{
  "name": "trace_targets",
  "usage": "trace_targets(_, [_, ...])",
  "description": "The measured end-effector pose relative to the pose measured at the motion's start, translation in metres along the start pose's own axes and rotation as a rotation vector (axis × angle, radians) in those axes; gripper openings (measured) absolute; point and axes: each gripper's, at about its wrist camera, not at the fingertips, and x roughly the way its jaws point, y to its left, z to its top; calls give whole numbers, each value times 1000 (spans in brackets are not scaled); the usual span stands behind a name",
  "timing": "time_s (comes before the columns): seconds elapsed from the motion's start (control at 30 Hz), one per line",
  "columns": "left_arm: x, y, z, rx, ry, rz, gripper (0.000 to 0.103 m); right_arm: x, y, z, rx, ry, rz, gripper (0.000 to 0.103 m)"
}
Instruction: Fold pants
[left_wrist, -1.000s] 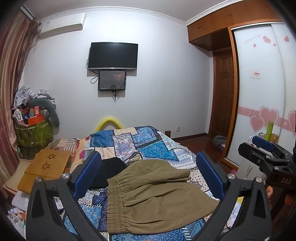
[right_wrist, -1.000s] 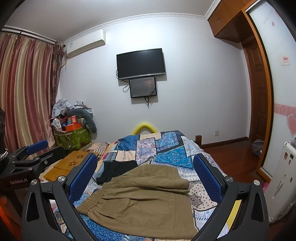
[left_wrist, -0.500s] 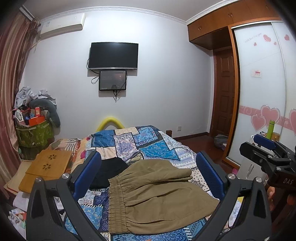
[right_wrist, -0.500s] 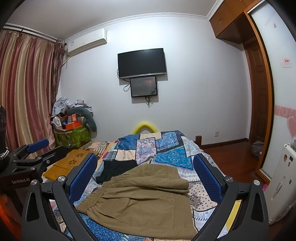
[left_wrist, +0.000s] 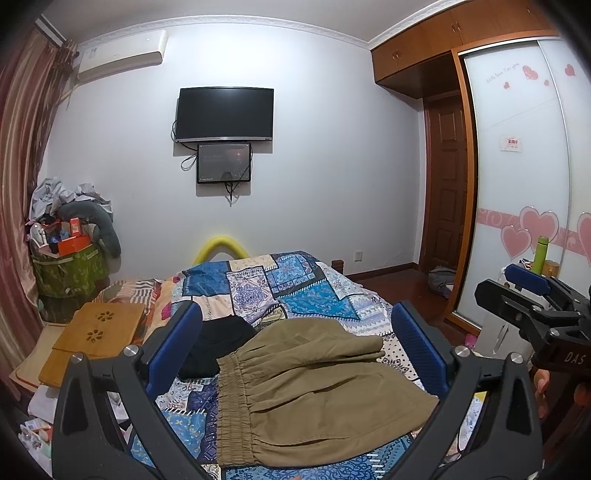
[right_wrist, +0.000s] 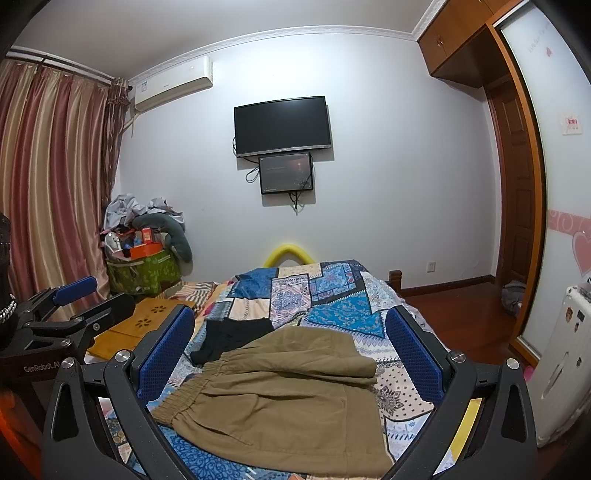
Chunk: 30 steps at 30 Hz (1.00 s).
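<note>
Khaki pants (left_wrist: 314, 391) lie on bed (left_wrist: 295, 288), waistband toward left, partly folded. Left hand-held gripper (left_wrist: 295, 354) and right hand-held gripper (right_wrist: 288, 354) hover above, jaws wide, empty. Approach step. Next, likely: descend, pinch edge, fold across.

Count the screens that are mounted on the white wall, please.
2. A large black flat television hangs high on the wall, and a smaller dark framed screen sits directly below it, with cables hanging underneath. None seems hidden.
</note>
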Motion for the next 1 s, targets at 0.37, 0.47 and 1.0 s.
trace_targets(0.37, [2, -1, 0, 4, 1, 5, 103, 2, -1, 1, 2, 7, 0, 103])
trace_targets(0.47, [2, 0, 0, 3, 0, 6, 103, 2, -2, 1, 3, 8, 1, 103])
trace_targets(1.0, [82, 33, -10, -46, 151, 46, 103, 53, -34, -15, -9, 119, 0, 103])
